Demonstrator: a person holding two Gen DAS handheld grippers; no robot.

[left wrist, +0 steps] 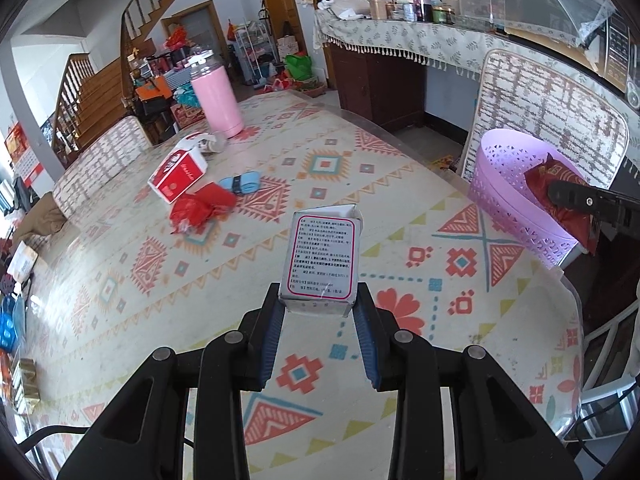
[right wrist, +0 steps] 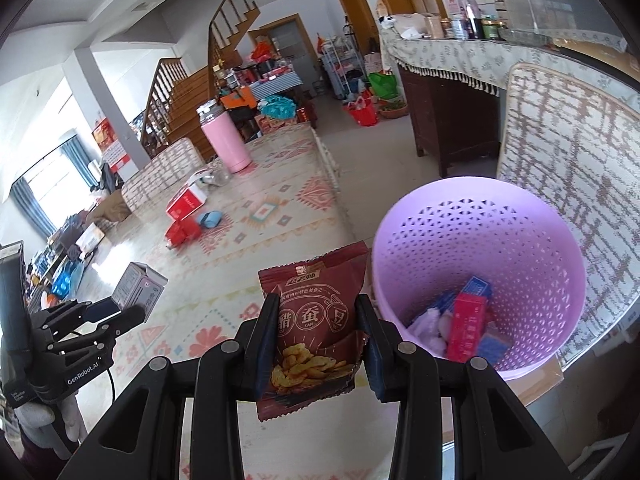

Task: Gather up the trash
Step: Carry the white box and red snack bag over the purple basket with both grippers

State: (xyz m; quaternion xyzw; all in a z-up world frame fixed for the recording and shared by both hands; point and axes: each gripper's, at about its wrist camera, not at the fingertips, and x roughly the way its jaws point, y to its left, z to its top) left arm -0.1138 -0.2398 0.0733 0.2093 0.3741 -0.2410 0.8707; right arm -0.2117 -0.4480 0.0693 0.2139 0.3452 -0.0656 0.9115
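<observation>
My left gripper [left wrist: 320, 304] is shut on a small white medicine box [left wrist: 322, 256] and holds it above the patterned table [left wrist: 280, 184]. It also shows in the right wrist view [right wrist: 138, 290]. My right gripper [right wrist: 316, 312] is shut on a dark red snack bag [right wrist: 314, 320], held just left of the purple basket [right wrist: 476, 216]. The basket holds a red box [right wrist: 468, 326] and other trash. In the left wrist view the basket [left wrist: 504, 184] stands at the table's right edge, with the snack bag [left wrist: 560, 188] and right gripper over its rim.
On the far table lie a red-and-white carton [left wrist: 178, 172], crumpled red wrappers [left wrist: 200, 208], a light blue item [left wrist: 240, 182] and a pink thermos [left wrist: 218, 98]. Chairs with woven covers [left wrist: 552, 96] stand beside the table. A sideboard [left wrist: 400, 40] stands behind.
</observation>
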